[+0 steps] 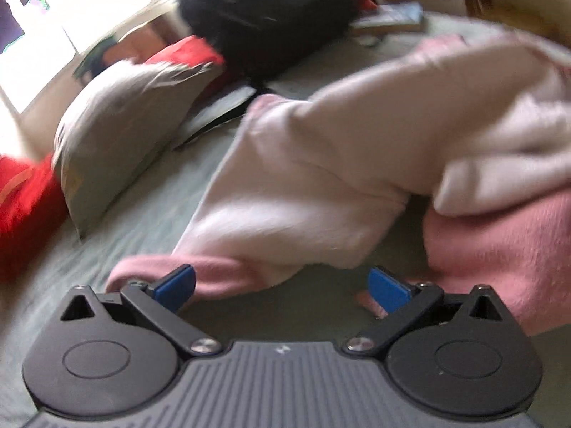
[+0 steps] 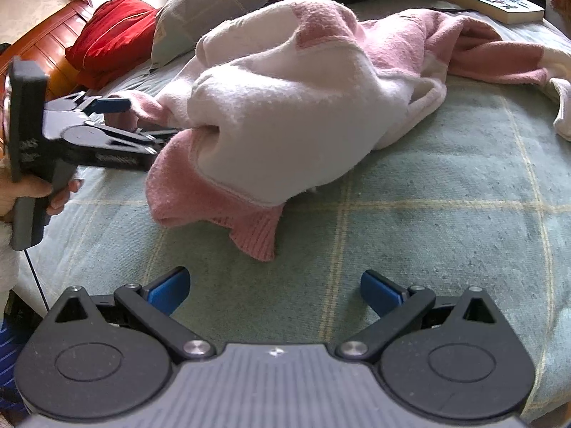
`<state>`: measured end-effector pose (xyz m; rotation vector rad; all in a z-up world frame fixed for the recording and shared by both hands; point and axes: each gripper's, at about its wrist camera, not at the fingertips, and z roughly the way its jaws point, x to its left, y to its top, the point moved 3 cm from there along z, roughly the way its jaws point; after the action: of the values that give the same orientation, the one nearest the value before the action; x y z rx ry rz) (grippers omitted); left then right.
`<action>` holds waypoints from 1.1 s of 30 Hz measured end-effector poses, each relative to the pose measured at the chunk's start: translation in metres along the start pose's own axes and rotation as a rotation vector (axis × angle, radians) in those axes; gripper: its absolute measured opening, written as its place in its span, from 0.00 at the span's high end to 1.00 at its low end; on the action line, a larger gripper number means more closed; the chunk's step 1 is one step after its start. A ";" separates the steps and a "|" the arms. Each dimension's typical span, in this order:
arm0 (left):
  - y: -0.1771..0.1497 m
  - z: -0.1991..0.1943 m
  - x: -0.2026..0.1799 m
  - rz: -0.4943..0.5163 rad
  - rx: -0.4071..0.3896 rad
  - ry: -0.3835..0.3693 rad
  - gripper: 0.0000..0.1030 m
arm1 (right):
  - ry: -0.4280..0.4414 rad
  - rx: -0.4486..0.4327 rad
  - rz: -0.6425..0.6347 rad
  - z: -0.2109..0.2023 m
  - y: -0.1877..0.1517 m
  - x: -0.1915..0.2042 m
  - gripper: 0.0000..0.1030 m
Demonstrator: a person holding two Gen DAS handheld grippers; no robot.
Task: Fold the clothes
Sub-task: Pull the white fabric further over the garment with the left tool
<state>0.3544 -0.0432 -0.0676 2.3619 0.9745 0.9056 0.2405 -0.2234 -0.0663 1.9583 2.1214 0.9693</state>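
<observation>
A pink and white knitted sweater (image 2: 285,107) lies crumpled in a heap on the green checked bedspread (image 2: 428,214). In the left wrist view, which is blurred, the sweater (image 1: 357,164) fills the middle and right. My left gripper (image 1: 282,289) is open at the sweater's pink edge, with a pink cuff (image 1: 221,278) lying just past its fingers. In the right wrist view a hand (image 2: 53,192) holds the left gripper (image 2: 150,117) against the heap's left side, pink fabric between its spread fingers. My right gripper (image 2: 274,290) stands open over bare bedspread, short of a pink ribbed cuff (image 2: 257,239).
A grey pillow (image 2: 214,3) and red cushions (image 2: 107,32) lie at the back left by a wooden headboard (image 2: 46,53). A black bundle (image 1: 264,18) and a book (image 2: 496,3) sit at the far side. More pink fabric (image 2: 499,60) trails right.
</observation>
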 end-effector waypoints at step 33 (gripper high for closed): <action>0.025 0.048 0.005 -0.093 -0.003 0.119 0.01 | 0.081 0.031 -0.128 -0.030 0.002 0.049 0.00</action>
<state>0.4018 -0.0625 -0.0843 2.2611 1.1191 1.0205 0.2195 -0.1897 -0.0253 1.7989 2.2867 1.0149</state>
